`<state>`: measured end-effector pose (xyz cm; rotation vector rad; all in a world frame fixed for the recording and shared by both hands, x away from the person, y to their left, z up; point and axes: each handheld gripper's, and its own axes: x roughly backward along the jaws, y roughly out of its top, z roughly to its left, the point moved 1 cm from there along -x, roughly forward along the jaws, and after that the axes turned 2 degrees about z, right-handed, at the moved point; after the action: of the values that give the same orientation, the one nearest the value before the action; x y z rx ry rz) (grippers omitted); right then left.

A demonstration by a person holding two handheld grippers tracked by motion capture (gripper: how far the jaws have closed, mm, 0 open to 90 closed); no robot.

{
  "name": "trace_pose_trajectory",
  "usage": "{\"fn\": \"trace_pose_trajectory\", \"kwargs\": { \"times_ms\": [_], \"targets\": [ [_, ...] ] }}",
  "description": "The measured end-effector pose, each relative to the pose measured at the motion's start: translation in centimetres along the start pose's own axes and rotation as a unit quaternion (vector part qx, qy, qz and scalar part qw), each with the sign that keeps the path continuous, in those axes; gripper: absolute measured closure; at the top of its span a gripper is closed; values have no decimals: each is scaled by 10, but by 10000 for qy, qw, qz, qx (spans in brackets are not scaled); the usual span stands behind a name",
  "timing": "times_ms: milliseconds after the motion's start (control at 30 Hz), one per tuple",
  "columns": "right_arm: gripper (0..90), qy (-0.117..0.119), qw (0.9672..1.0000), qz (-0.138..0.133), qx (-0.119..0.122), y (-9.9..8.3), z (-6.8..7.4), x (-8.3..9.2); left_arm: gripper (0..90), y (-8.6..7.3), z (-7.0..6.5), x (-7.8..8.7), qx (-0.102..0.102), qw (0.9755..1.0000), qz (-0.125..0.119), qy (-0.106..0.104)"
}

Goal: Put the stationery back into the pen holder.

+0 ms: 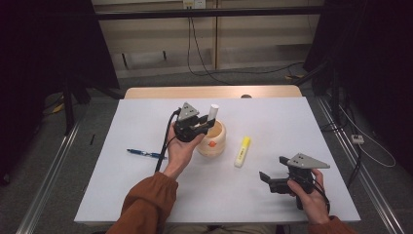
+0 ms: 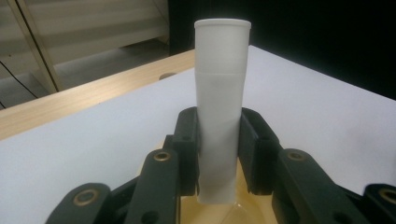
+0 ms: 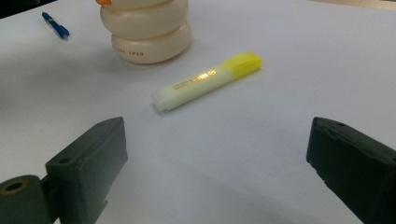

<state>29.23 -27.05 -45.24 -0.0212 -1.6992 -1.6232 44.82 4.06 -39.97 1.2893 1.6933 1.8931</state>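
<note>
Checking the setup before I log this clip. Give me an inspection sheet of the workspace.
Surface: white table top, wooden strip along its far edge.
Job's things: white tube upright, its lower end in the cream ribbed holder.
Clutter: yellow highlighter lying capped right of the holder; blue pen lying left of it.
Grippers: left gripper shut on the tube over the holder; right gripper open, low over the table near its front right, facing the highlighter.
Cables: black cable trailing from the left gripper; black cables on the floor behind.
Surroundings: dark curtains at both sides, pale wall panels.

Dim room: grey floor (image 1: 73, 141), pale wall panels (image 1: 156, 44), black curtains (image 1: 44, 58) flanking
</note>
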Motion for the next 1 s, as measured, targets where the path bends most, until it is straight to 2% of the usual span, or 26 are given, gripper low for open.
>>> {"fn": "trace_pose_trajectory", "kwargs": {
  "times_ms": [400, 467, 567, 667, 733, 833, 900, 1000],
  "targets": [
    [48, -2, 10000, 27, 8, -1, 0, -1, 705, -15, -1, -6, 19, 9998, 211, -46],
    [48, -2, 10000, 33, 1, -1, 0, -1, 704, -16, 0, -6, 92, 9996, 271, -33],
    [48, -1, 10000, 40, 11, -1, 0, -1, 704, -13, 0, -2, 69, 9998, 153, -105],
    [48, 0, 10000, 44, 12, -1, 0, -1, 595, -11, -1, 2, 95, 9998, 54, -148],
    [48, 6, 10000, 44, 13, -1, 1, -1, 511, -9, -2, 4, 85, 9999, 27, -77],
    [48, 13, 10000, 44, 20, -1, 1, -2, 455, -7, -2, 7, 162, 9998, -45, -100],
    [48, 8, 10000, 50, 15, -1, 1, -2, 370, -7, -1, 9, 165, 9998, -51, -15],
    [50, -3, 10000, 57, 20, -1, 1, -2, 288, -6, 2, 12, 181, 9998, -9, 3]
  ]
}}
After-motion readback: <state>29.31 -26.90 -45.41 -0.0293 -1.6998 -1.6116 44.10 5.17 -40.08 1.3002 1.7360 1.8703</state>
